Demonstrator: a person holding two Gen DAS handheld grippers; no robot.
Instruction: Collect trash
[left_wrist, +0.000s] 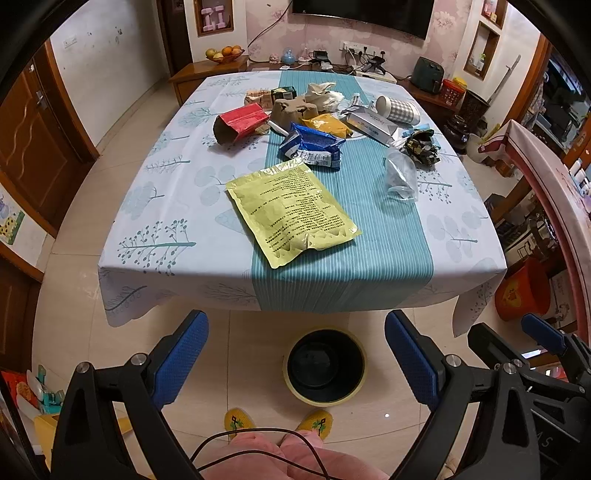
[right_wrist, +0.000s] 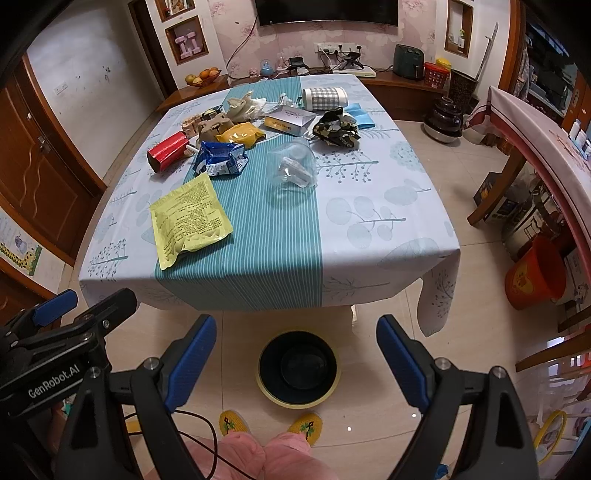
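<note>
Scene: you stand at the near edge of the table (left_wrist: 177, 206) with both tools drawn back over the floor, nothing picked up yet
Left gripper (left_wrist: 295, 360): released, jaws spread wide and empty, aimed at the middle of the cloth so the whole litter reads at a glance
Right gripper (right_wrist: 295, 363): released too, holding nothing, level with its partner, which shows at the left edge of the right wrist view
Bin (left_wrist: 325, 366): a dark pail with a yellow rim on the tiles just in front of your slippers (left_wrist: 239, 421), below the table's near edge, likely parked there so each piece drops straight down
Nearest trash: the yellow pouch (left_wrist: 291, 212) lies flat close to the near edge, left of your centre line; in my judgement the easiest first pick for your left tool
Middle row: the blue wrapper (left_wrist: 314, 146), the red packet (left_wrist: 242, 123) and a clear plastic cup (right_wrist: 293, 168) on its side, each apart from the pouch
Far cluster: the orange bag (left_wrist: 327, 125), a cardboard tray (left_wrist: 295, 109), crumpled tissue (left_wrist: 325, 94), a white box (left_wrist: 371, 125), a checked cup (left_wrist: 399, 109) and dark crumpled paper (left_wrist: 421, 146), crowded together
Progress: as judged from the pail, which appears empty, collection has barely begun
Caution: a flat pouch gives little edge to pinch; slide 1 finger under a corner
</note>
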